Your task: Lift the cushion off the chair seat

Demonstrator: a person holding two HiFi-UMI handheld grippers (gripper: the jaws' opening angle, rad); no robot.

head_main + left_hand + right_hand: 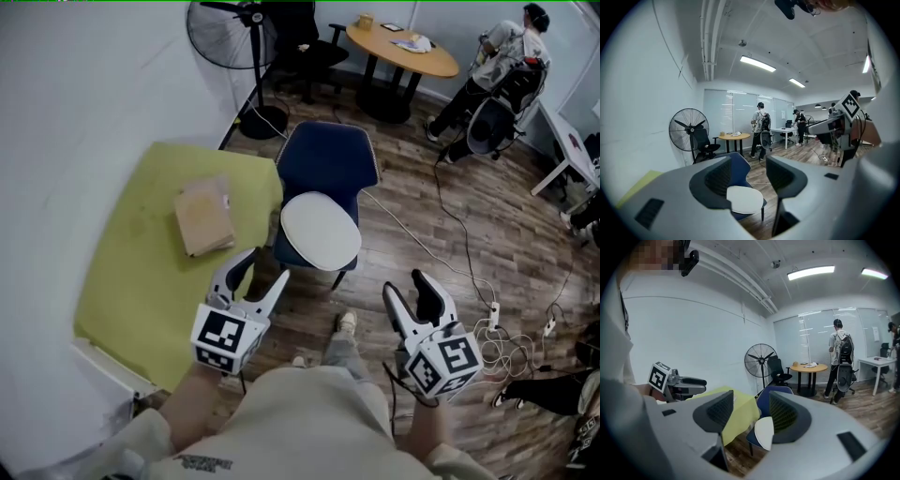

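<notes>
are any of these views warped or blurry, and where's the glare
Head view: mild bending at the edges, even light, white cushion sharp on the blue chair. Left gripper view: strong fisheye with a black border, ceiling light blown out, left claw slightly soft up close. Right gripper view: same fisheye, glaring ceiling strip, dark corners.

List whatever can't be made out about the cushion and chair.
Underside of the cushion, and any fastening to the chair: head view, covered by the cushion itself.
Much of the cushion: right gripper view, behind the right gripper's jaw.
Legs of the chair: head view, mostly under the seat.
Items on the round table: head view, too small.
</notes>
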